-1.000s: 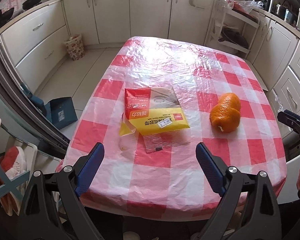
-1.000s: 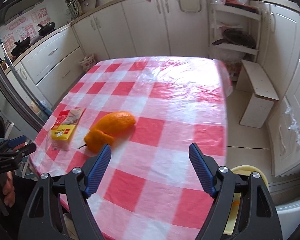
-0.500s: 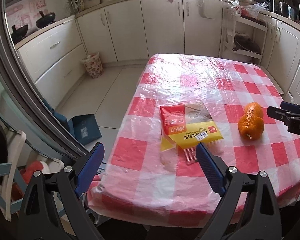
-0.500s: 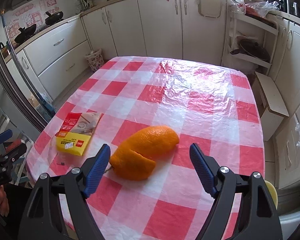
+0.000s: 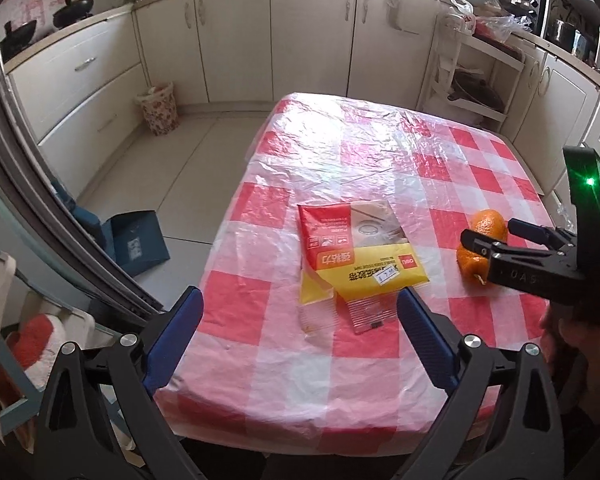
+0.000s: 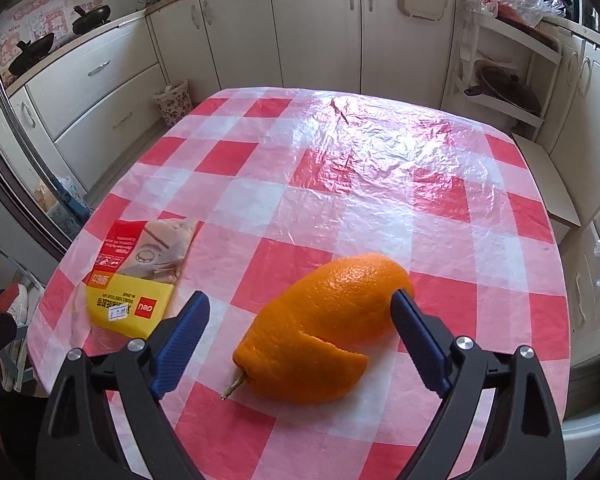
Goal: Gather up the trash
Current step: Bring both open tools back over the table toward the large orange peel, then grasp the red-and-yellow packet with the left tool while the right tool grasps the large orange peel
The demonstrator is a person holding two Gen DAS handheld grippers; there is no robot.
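Note:
An orange peel (image 6: 324, 332) with a short stem lies on the red-and-white checked table (image 6: 380, 184). My right gripper (image 6: 298, 304) hangs low over it with its jaws opening. The peel sits between the blue fingers, and the pads do not press on it. In the left wrist view the same gripper (image 5: 490, 230) straddles the peel (image 5: 486, 218) at the table's right side. A red-and-yellow plastic wrapper (image 5: 356, 256) lies flat near the table's middle, just beyond my left gripper (image 5: 299, 300). That gripper is open and holds nothing. The wrapper (image 6: 136, 276) also shows left of the peel.
A floral wastebasket (image 5: 158, 108) stands on the floor by the far cabinets. A blue box (image 5: 136, 240) lies on the floor left of the table. A white shelf rack (image 5: 476, 80) stands behind the table. The table's near edge (image 5: 300, 432) lies under my left gripper.
My right gripper has come forward and down until the orange peel sits between its fingers, and its jaws have spread wider. My left gripper has shifted a little to the left, staying open.

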